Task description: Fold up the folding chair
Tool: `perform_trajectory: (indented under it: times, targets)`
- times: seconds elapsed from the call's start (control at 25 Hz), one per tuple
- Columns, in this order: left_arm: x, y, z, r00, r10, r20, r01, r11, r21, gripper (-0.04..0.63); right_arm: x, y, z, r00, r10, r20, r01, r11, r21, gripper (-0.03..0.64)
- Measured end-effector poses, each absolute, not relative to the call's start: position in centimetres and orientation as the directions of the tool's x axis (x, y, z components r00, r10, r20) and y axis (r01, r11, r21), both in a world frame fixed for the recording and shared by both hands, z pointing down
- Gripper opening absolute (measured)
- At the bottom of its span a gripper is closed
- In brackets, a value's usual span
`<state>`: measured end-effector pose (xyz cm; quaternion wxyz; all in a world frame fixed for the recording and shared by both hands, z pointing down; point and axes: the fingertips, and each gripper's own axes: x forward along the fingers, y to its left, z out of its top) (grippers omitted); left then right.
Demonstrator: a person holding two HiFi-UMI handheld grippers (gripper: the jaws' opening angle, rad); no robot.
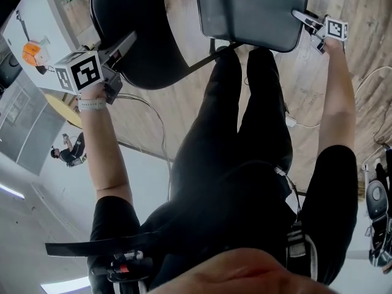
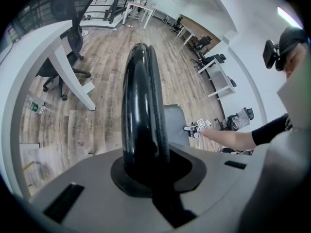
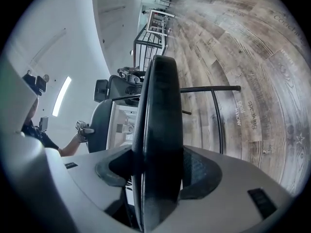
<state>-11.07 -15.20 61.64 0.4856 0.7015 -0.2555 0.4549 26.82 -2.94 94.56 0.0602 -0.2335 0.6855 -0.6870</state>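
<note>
Left gripper (image 1: 124, 43) clamps the chair's black backrest (image 1: 150, 35) edge; right gripper's (image 1: 301, 17) jaws stand wide around its seat (image 1: 251, 8) edge.

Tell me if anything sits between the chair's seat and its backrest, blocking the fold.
Nothing visible does. In the head view only wood floor and the chair's own frame bar show between the backrest and the seat. The person's legs stand by the seat's near edge, outside that gap.
</note>
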Motion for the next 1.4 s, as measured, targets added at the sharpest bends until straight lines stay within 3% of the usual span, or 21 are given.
perform_trajectory:
  times: [0.44,0.68,1.0,1.4]
  targets:
    - [-13.6,-15.5,56.9,0.422,0.045,0.906,-0.798,-0.456,0.394,0.049,21.0,-5.1,84.9,-0.922,-0.361,0.136,-0.150,0.011,-0.989,0.235]
    - [-16.3,-16.0,54.4,0.408,0.025,0.913,-0.808,-0.455,0.374,0.051,16.5,-7.9,77.7,-0.935,-0.353,0.001,-0.053,0.136,-0.989,0.187]
    - [-22.1,-17.8,50.4,0.394,-0.012,0.919,-0.822,-0.452,0.346,0.052,6.4,-10.9,68.8,-0.963,-0.243,-0.115,0.050,0.259,-0.965,0.132]
    - [-23.7,-18.4,50.8,0.380,-0.036,0.924,-0.821,-0.474,0.319,0.054,-1.4,-12.3,65.7,-0.964,-0.195,-0.182,0.115,0.311,-0.943,0.073]
